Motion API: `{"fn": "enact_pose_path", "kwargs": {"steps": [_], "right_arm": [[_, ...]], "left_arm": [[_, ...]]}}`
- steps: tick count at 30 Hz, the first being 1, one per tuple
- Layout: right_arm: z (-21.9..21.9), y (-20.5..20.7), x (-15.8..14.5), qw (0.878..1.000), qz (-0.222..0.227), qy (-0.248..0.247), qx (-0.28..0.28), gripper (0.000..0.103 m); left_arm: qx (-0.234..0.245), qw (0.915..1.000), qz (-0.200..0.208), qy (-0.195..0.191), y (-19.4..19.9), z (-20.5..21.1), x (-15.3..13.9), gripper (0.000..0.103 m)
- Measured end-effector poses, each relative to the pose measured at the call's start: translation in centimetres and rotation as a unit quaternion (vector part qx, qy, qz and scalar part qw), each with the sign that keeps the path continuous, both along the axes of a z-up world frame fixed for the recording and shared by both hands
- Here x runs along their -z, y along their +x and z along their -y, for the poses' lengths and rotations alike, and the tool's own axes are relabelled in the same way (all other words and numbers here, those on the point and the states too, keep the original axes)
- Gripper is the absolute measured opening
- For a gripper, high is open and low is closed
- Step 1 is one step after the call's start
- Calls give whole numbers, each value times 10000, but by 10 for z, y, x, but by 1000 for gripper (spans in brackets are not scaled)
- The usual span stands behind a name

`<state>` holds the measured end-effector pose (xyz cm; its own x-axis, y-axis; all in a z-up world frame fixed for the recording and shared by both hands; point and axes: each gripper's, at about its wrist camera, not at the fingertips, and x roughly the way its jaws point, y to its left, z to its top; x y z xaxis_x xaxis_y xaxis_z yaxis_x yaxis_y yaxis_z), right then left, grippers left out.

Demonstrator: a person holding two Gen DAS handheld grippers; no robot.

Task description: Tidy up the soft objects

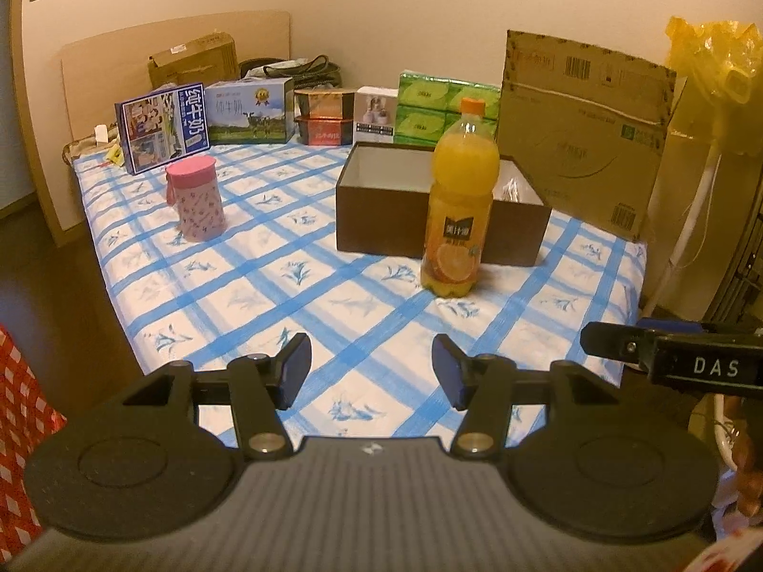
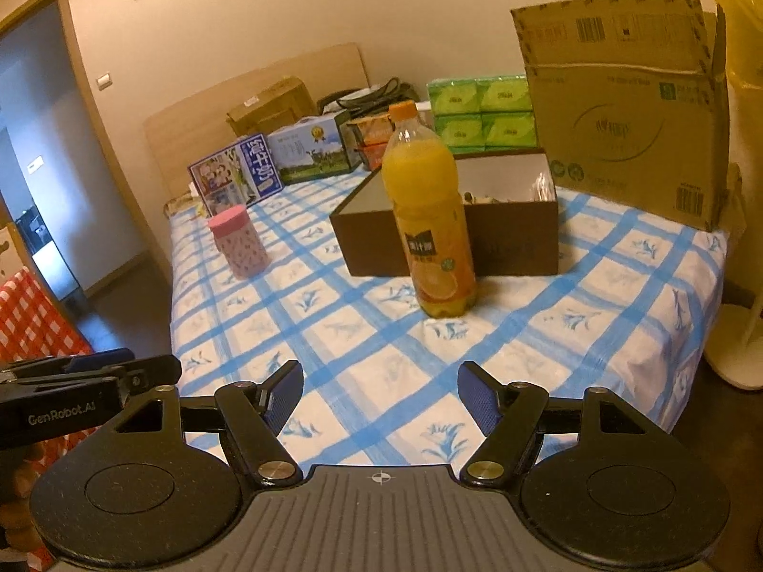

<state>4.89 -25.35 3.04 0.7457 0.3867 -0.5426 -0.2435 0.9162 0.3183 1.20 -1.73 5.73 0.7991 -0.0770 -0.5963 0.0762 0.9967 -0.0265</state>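
An orange juice bottle (image 1: pixel 458 205) (image 2: pixel 431 219) stands upright on the blue-checked tablecloth (image 1: pixel 295 286) (image 2: pixel 381 357), just in front of an open brown box (image 1: pixel 381 219) (image 2: pixel 510 238). A pink lidded cup (image 1: pixel 195 202) (image 2: pixel 238 240) stands to the left. Green tissue packs (image 1: pixel 441 105) (image 2: pixel 481 112) are stacked at the back. My left gripper (image 1: pixel 372 372) hovers open over the table's near edge with nothing between its fingers. My right gripper (image 2: pixel 381 400) is open too and holds nothing. Each gripper shows at the other view's side.
Milk cartons (image 1: pixel 162 126) (image 2: pixel 233 176), food boxes (image 1: pixel 324 117) and a small white box (image 1: pixel 376 114) line the back. A large cardboard box (image 1: pixel 586 133) (image 2: pixel 624 109) stands at the right rear. A white fan stand (image 2: pixel 734 343) and red checked cloth (image 2: pixel 38 319) flank the table.
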Motion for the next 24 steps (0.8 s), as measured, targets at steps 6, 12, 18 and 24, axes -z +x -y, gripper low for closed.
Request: {"fn": "enact_pose_path", "kwargs": {"steps": [6, 12, 18, 24], "right_arm": [[-1, -3, 13, 9999, -133, -58, -17, 71], [-5, -6, 28, 9994, -314, -93, -84, 72], [-12, -6, 40, 9989, -433, -161, -70, 71], [-21, -6, 54, 9977, -600, -301, -124, 72]], "left_arm": [[40, 9999, -139, 44, -4, 1, 13, 53], [66, 9996, -256, 69, -5, 1, 25, 53], [118, 9989, -445, 81, -6, 3, 39, 53], [120, 9981, -593, 83, -6, 1, 49, 53]]}}
